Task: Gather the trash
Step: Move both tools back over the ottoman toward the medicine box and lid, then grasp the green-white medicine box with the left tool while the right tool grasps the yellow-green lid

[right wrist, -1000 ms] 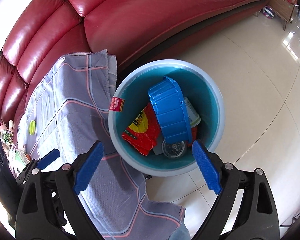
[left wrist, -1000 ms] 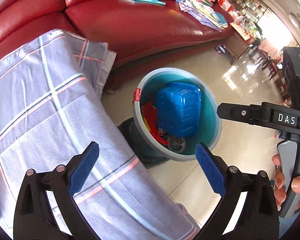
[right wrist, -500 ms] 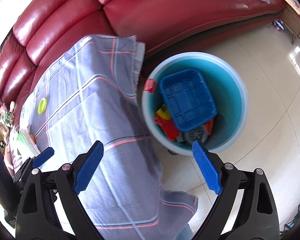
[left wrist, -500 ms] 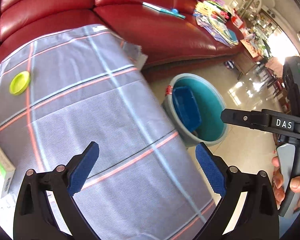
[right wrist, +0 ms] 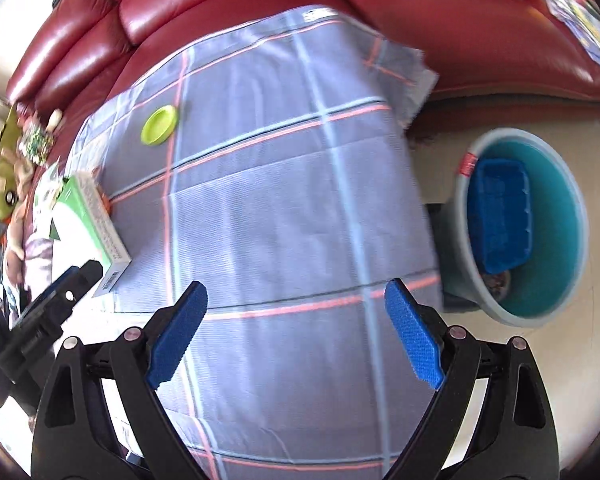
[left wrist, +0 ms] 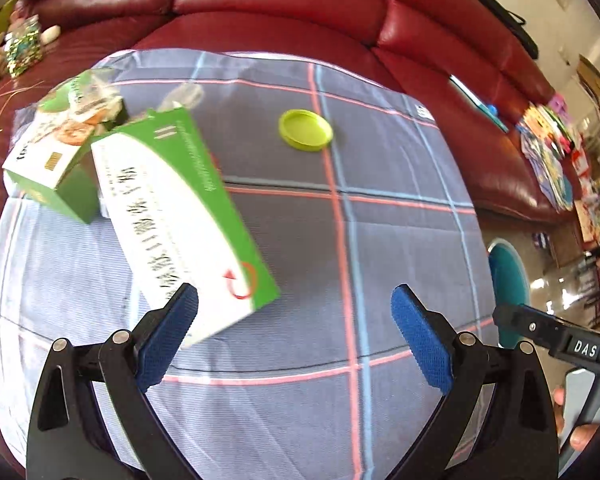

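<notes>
Two green boxes (left wrist: 180,216) and one yellow-green lid (left wrist: 305,129) are seen on the plaid cloth (left wrist: 380,240). Left gripper (left wrist: 295,332) and right gripper (right wrist: 296,332) are spread, empty. One bin (right wrist: 556,240) is seen floor-side, right.

"DAS" on right gripper (left wrist: 580,346)

Boxes (left wrist: 180,216), lid (left wrist: 305,129), perhaps wrappers (left wrist: 80,96), on cloth (left wrist: 380,240)

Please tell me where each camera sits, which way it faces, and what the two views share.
Left wrist: on the left gripper, facing the table with the green-and-white box; the person's right hand shows.
Right wrist: on the right gripper, facing the plaid tablecloth and trash bucket.
Shared: yellow-green lid, box, tablecloth, bucket.
</notes>
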### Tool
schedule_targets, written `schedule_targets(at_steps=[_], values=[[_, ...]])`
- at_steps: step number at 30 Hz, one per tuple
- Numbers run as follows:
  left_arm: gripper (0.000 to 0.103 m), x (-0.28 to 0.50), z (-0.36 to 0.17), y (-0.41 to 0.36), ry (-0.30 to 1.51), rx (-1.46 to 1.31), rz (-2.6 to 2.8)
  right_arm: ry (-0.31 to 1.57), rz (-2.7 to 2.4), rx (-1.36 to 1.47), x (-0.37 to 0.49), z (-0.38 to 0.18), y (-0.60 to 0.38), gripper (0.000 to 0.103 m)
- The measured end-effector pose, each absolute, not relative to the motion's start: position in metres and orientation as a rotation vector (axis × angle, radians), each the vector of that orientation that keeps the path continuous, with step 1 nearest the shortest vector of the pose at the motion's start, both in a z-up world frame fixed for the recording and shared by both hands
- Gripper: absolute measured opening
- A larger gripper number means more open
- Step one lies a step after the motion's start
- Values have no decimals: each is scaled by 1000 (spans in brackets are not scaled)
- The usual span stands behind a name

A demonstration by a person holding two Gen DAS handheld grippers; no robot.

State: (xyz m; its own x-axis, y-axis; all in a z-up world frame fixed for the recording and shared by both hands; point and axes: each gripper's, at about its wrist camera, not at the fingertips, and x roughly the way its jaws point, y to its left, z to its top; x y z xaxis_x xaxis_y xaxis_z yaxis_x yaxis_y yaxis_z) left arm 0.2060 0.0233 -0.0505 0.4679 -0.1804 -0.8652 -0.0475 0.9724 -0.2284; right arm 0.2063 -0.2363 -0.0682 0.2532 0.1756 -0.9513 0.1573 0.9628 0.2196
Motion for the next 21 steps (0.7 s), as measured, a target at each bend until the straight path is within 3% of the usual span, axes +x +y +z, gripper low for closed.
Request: schedule_targets(at_steps=[7,21], values=[[97,222,-57,65,1091,-289,64,1349,97,256,233,-81,-193,86],[97,262,-87,48,1132,-244,177,1368,110,234,276,-93,-195,86]])
